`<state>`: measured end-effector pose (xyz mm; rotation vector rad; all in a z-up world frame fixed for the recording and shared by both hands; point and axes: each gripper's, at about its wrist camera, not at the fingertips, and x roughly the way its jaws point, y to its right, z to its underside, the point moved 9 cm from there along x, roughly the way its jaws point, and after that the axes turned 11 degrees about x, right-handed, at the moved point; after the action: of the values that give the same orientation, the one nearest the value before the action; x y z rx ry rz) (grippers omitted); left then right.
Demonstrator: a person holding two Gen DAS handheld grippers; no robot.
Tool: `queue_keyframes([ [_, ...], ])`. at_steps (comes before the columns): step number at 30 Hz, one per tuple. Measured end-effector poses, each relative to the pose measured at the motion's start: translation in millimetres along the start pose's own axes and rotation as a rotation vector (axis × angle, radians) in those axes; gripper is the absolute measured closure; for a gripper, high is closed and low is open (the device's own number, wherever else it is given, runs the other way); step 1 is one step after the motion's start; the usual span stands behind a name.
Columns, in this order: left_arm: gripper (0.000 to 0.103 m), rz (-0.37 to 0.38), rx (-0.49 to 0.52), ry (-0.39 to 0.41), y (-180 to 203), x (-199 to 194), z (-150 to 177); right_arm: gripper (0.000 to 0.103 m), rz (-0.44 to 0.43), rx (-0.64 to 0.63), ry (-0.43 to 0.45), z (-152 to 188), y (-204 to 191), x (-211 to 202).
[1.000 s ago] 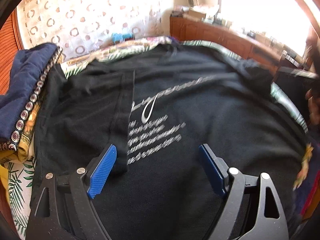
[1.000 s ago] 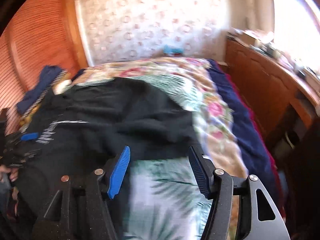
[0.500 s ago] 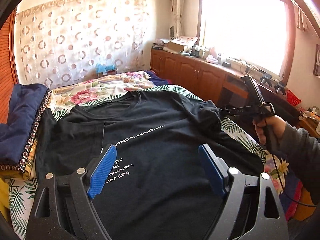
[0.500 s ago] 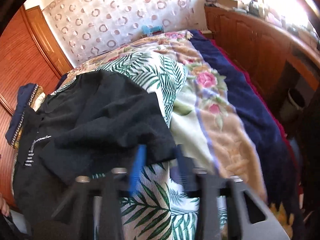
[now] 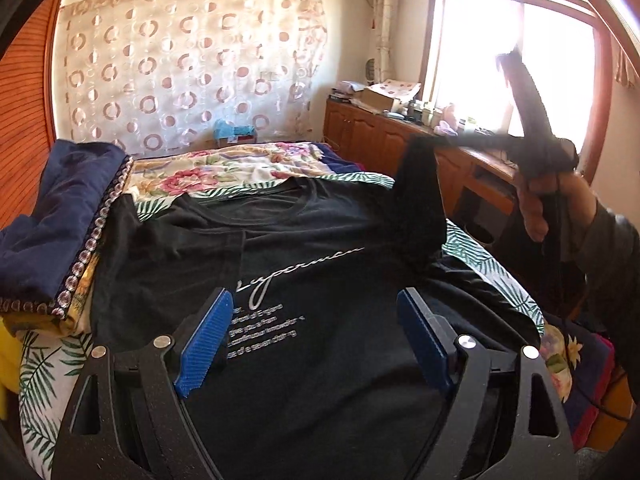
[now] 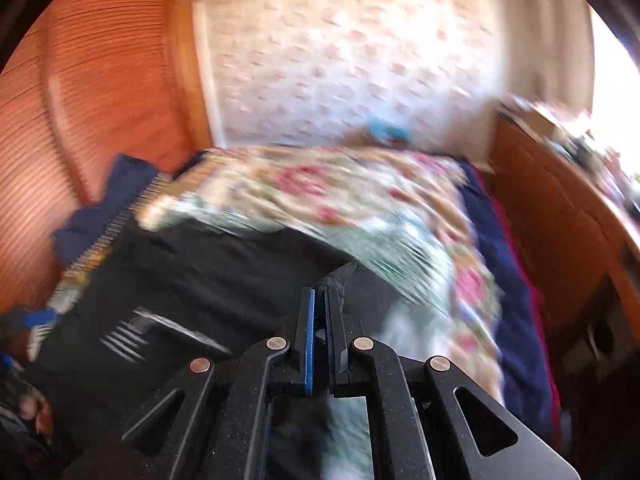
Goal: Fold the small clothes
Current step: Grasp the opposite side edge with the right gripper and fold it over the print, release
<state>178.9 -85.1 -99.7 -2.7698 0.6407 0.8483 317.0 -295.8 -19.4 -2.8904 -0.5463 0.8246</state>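
A black T-shirt [image 5: 320,280] with white print lies front up on the bed. My left gripper [image 5: 314,300] hovers open over the print, with nothing between its blue pads. In the left wrist view my right gripper [image 5: 428,142] is up at the right, held by a hand [image 5: 536,204]. It pinches the shirt's right sleeve [image 5: 420,200], which hangs lifted off the bed. In the blurred right wrist view the right gripper [image 6: 320,296] is shut, with a point of black sleeve fabric [image 6: 340,274] sticking out past its pads and the T-shirt [image 6: 200,280] spread to its left.
A folded navy cloth [image 5: 52,216] with sequined trim is piled at the shirt's left. The floral bedspread [image 5: 224,168] stretches beyond the collar to a small blue object [image 5: 234,132]. A wooden cabinet [image 5: 380,140] runs along the right side and a wooden wardrobe [image 6: 100,80] along the left.
The right gripper went from open to shut on the sleeve's edge and has carried it up off the bed. The left gripper rose a little and stayed open.
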Motion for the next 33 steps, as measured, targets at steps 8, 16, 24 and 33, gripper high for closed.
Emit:
queue_keyframes([
  [8, 0.018, -0.016, -0.024, -0.008, -15, -4, 13, 0.057, 0.007, -0.034, -0.038, 9, -25, 38],
  [16, 0.018, -0.002, -0.064, -0.016, -20, -1, 23, 0.057, 0.055, 0.039, -0.216, 66, 11, 66],
  [24, 0.018, -0.004, -0.058, -0.027, -17, -4, 29, 0.057, 0.077, 0.124, -0.276, 84, 20, 92],
  [33, 0.018, -0.004, -0.071, -0.034, -18, -2, 33, 0.092, -0.015, 0.041, -0.192, 70, -16, 88],
])
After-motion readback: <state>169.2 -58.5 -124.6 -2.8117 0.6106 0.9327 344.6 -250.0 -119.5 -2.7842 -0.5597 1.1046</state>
